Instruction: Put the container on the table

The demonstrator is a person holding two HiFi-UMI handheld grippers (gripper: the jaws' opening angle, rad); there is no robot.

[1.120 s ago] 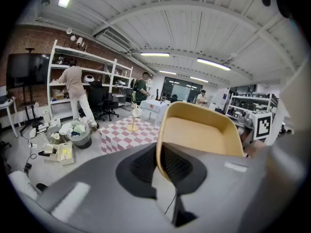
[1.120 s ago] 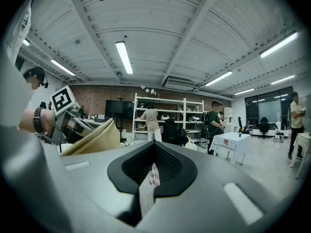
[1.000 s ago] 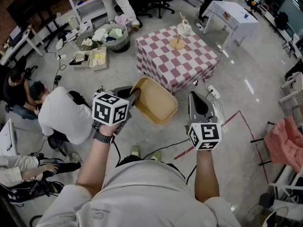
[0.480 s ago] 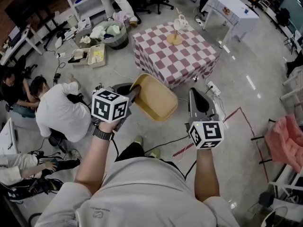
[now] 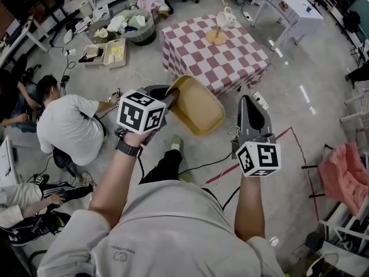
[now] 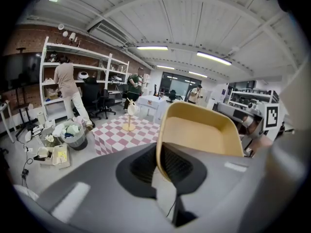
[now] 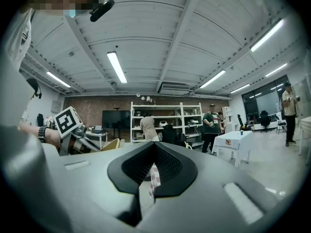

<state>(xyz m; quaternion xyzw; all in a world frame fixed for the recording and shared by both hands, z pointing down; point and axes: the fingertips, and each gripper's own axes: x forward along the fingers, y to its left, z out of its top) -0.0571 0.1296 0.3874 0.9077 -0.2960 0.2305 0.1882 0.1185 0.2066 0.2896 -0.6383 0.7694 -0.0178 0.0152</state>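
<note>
A tan plastic container (image 5: 199, 105) hangs in the air, tilted, just short of the near edge of the red-and-white checkered table (image 5: 230, 62). My left gripper (image 5: 169, 97) is shut on its rim at the left corner. In the left gripper view the container (image 6: 199, 130) rises from between the jaws of the left gripper (image 6: 159, 164), with the checkered table (image 6: 121, 137) behind it. My right gripper (image 5: 249, 101) is held to the container's right, shut and holding nothing. Only a thin slit shows at the right gripper (image 7: 153, 174) in its own view.
A wooden stand with a white mug (image 5: 219, 32) sits at the table's far side. A person in a white shirt (image 5: 66, 128) crouches on the floor at left. A basket of clothes (image 5: 132, 30), a white table (image 5: 291, 7), floor cables and a pink chair (image 5: 340, 175) surround the spot.
Both grippers and the container have moved forward towards the checkered table as the person steps ahead. The left gripper's hold on the rim is unchanged.
</note>
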